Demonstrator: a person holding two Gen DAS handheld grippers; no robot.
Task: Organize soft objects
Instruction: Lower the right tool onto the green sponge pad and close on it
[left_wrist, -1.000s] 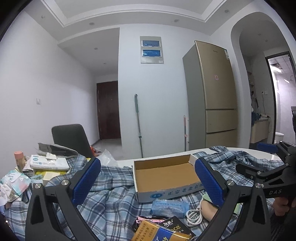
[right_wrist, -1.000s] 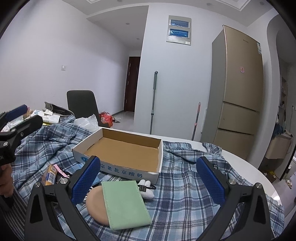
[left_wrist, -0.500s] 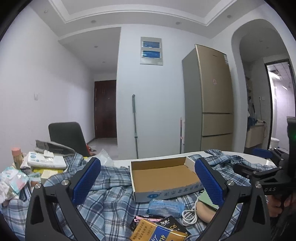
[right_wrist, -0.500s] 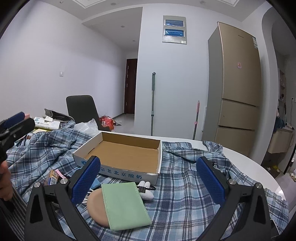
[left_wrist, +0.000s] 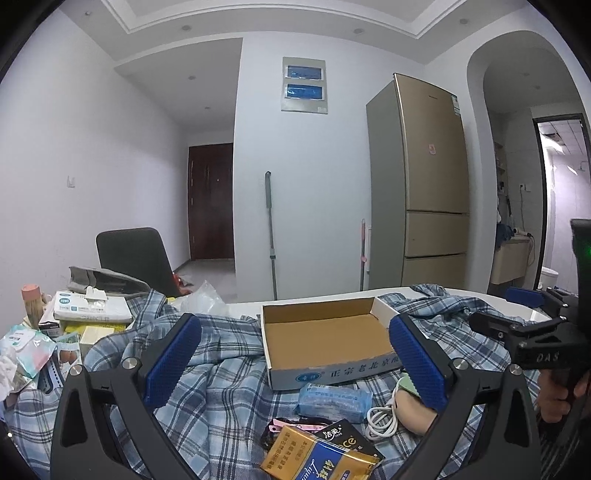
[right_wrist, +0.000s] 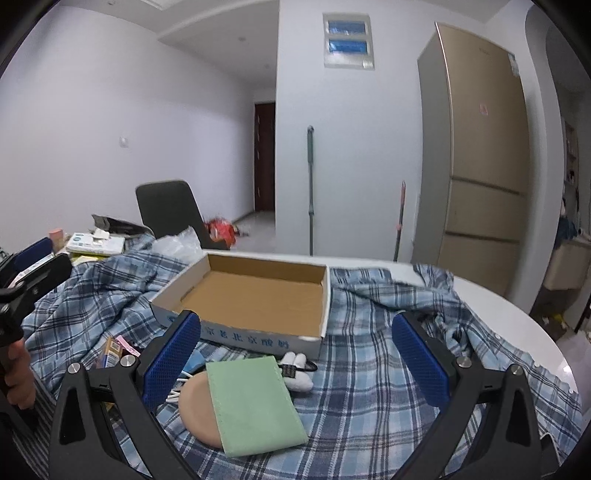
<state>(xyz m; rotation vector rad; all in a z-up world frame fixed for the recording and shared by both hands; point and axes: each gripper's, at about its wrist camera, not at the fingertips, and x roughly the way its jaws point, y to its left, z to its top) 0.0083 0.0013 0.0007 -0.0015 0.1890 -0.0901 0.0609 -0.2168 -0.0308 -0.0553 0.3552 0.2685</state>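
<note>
Both grippers, left (left_wrist: 295, 363) and right (right_wrist: 295, 363), jaws spread wide, nothing held. Green cloth (right_wrist: 255, 402) lying over tan pad (right_wrist: 197, 411) on plaid shirt (right_wrist: 369, 387), just before empty cardboard box (right_wrist: 255, 295). Risk: pinching shirt folds along with cloth. White cable (left_wrist: 382, 417), tissue pack (left_wrist: 334, 398), foil packet (left_wrist: 321, 458) crowding approach.

Before us an open cardboard box (right_wrist: 255, 295) sits empty on a rumpled blue plaid shirt (right_wrist: 369, 369). Just in front of the box we see a flat green cloth (right_wrist: 255, 402) overlapping a round tan pad (right_wrist: 197, 410), beside a blue tissue pack (left_wrist: 334, 397).
</note>
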